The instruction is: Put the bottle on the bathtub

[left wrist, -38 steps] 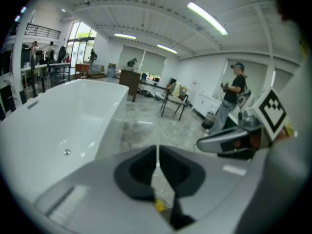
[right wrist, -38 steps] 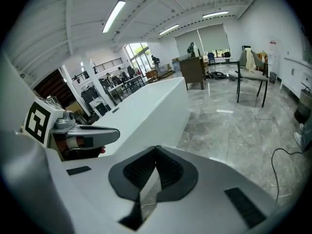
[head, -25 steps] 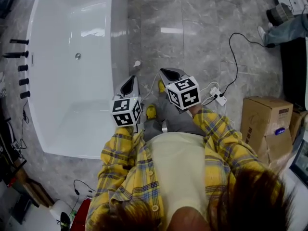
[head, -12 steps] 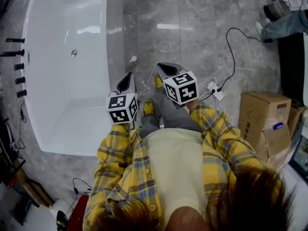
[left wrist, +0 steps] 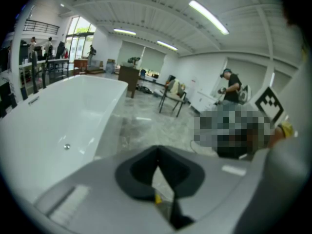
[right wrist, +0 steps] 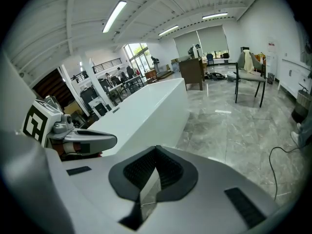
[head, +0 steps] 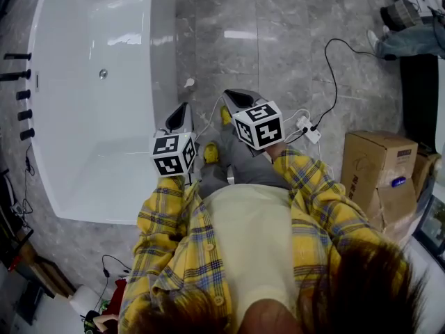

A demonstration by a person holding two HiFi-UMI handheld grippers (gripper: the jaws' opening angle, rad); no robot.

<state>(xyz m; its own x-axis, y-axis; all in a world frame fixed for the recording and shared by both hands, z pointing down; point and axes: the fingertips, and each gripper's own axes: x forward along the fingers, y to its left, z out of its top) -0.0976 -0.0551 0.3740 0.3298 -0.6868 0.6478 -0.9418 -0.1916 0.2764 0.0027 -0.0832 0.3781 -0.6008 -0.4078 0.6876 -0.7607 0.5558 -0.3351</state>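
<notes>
Bathtub has shifted slightly leftward in the head view; left gripper and right gripper stay at waist height, jaws closed, empty. Small white object on the floor beside it is possibly the bottle; tub shows none.

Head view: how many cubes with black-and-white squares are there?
2. One black-and-white marker cube rides on the left gripper, beside the white bathtub; the other rides on the right gripper, above the grey marble floor. None seems hidden.
</notes>
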